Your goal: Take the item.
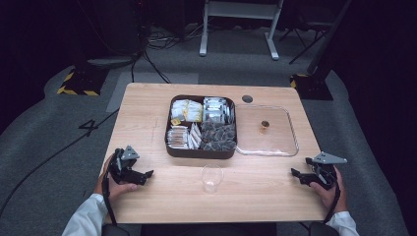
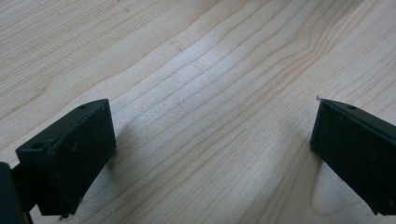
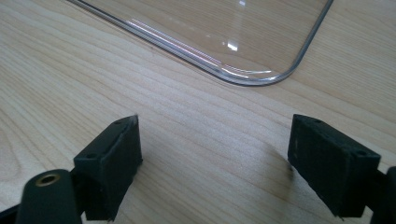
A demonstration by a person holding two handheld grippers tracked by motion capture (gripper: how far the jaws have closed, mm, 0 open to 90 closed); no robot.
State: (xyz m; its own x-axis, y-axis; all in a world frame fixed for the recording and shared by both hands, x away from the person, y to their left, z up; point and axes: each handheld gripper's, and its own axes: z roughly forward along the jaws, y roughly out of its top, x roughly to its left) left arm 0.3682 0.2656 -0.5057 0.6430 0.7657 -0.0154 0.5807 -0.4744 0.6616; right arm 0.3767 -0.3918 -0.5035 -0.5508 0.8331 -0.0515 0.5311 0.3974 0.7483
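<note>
A dark brown tray (image 1: 200, 152) with four compartments holds several packets: yellow-white and silver ones at the back, white and dark ones at the front. Right of it lies a clear lid (image 1: 266, 131) with a small brown knob. A clear glass cup (image 1: 212, 177) stands in front of the tray. My left gripper (image 1: 145, 174) rests at the table's front left, open over bare wood (image 2: 210, 140). At the front right my right gripper (image 1: 295, 173) is open too, and the lid's rounded corner (image 3: 252, 77) lies just beyond its jaws.
The wooden table (image 1: 147, 113) has a dark round hole (image 1: 247, 99) at its back right. Grey carpet with cables, stand bases with yellow-black tape and a white desk frame (image 1: 239, 27) lie beyond it.
</note>
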